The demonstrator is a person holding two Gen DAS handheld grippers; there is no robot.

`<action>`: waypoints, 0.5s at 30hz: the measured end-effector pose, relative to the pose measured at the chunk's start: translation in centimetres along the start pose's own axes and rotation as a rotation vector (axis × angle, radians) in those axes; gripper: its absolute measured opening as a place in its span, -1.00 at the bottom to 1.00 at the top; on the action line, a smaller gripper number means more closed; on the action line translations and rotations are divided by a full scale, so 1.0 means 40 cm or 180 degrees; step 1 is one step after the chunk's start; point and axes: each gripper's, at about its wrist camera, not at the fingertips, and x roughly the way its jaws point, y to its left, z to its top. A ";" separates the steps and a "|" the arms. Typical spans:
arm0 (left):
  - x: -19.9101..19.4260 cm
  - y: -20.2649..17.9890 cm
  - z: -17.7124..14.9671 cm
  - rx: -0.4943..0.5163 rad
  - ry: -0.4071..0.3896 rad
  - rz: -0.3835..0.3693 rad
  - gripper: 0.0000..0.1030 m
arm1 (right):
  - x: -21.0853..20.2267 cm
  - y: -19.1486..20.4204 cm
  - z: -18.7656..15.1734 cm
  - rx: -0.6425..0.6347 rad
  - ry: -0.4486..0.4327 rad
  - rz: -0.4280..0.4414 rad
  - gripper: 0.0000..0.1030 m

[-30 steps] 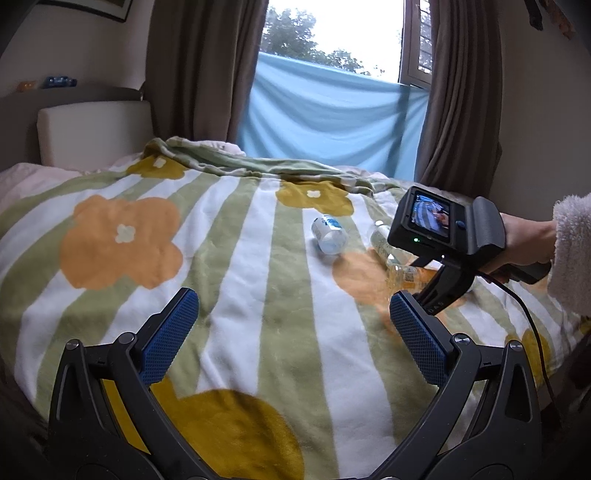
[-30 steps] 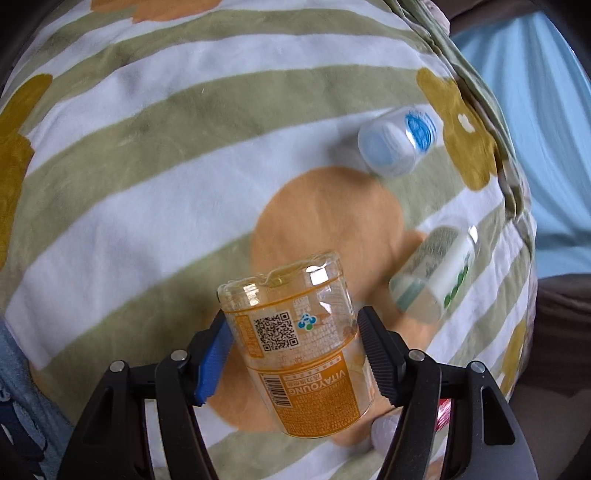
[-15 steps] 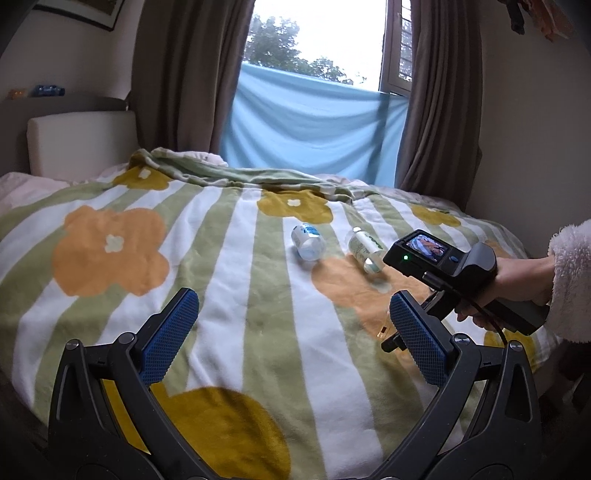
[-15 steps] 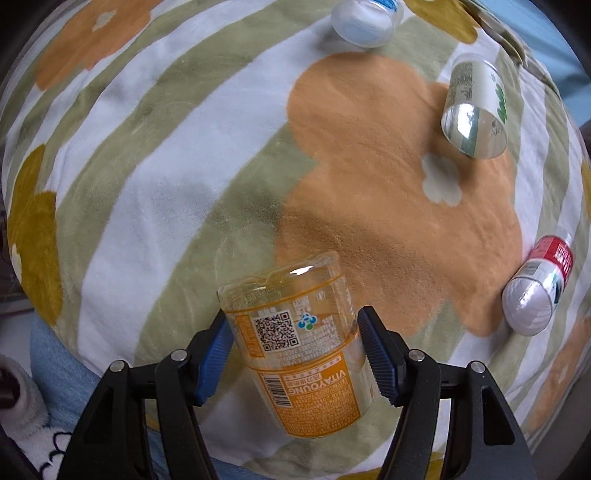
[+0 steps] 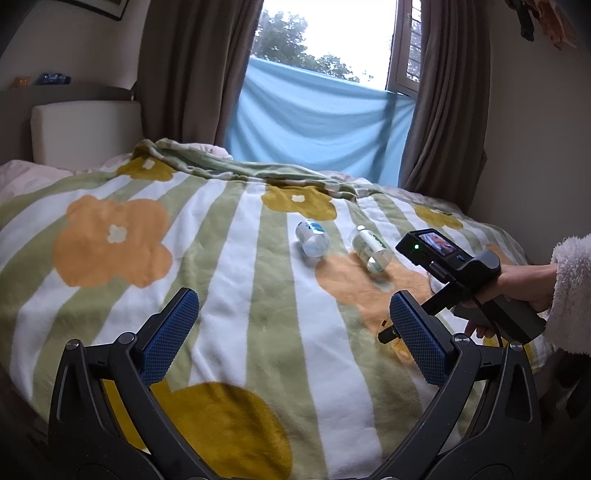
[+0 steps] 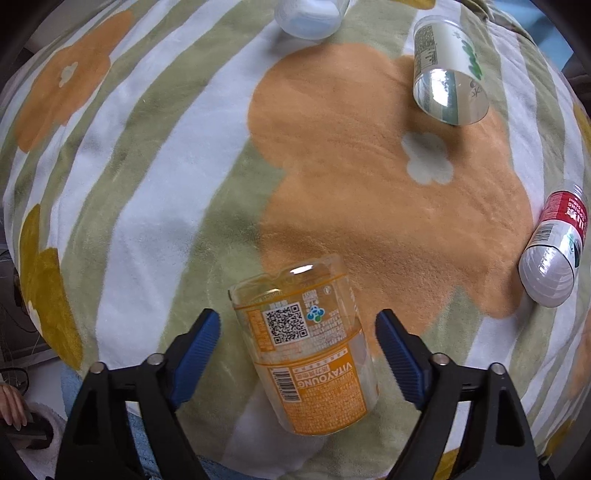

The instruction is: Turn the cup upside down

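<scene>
A clear plastic cup with an orange VITAYOUNG label (image 6: 306, 343) rests on the flowered blanket (image 6: 177, 147) near the bed's front edge, closed base pointing away from me. My right gripper (image 6: 297, 343) is open, its blue pads on either side of the cup with gaps. In the left wrist view the right gripper's body (image 5: 458, 273) hangs over the bed at the right. My left gripper (image 5: 291, 332) is open and empty above the blanket (image 5: 229, 258).
Three other cups lie on their sides: a blue-labelled one (image 6: 310, 14) (image 5: 312, 238), a green-labelled one (image 6: 447, 74) (image 5: 371, 249), a red-labelled one (image 6: 554, 251). A headboard (image 5: 85, 133) and curtained window (image 5: 317, 107) stand behind the bed.
My right gripper opened and let go of the orange cup, which now rests on the blanket. The right gripper sank lower toward the bed. The left gripper barely moved.
</scene>
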 end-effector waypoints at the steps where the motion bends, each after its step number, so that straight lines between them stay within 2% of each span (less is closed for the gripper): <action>1: 0.000 -0.004 0.003 0.0007 0.0011 -0.0019 1.00 | -0.014 -0.001 -0.007 -0.0025 -0.0085 0.0017 0.75; 4: 0.006 -0.023 0.012 0.0050 0.0066 0.0007 1.00 | -0.076 0.011 -0.043 -0.0310 -0.0437 -0.0155 0.75; 6: 0.013 -0.039 0.020 0.0049 0.0105 0.0009 1.00 | -0.131 0.019 -0.090 -0.0485 -0.0789 -0.0271 0.75; 9: 0.034 -0.068 0.031 -0.0027 0.0220 -0.0071 1.00 | -0.244 0.015 -0.160 -0.0536 -0.1436 -0.0298 0.75; 10: 0.045 -0.080 0.036 -0.0049 0.0278 -0.0094 1.00 | -0.296 0.010 -0.160 -0.0551 -0.1665 -0.0348 0.75; 15: 0.145 -0.160 0.042 -0.0137 0.0752 -0.0263 1.00 | -0.425 0.023 -0.299 -0.0575 -0.2934 -0.0797 0.75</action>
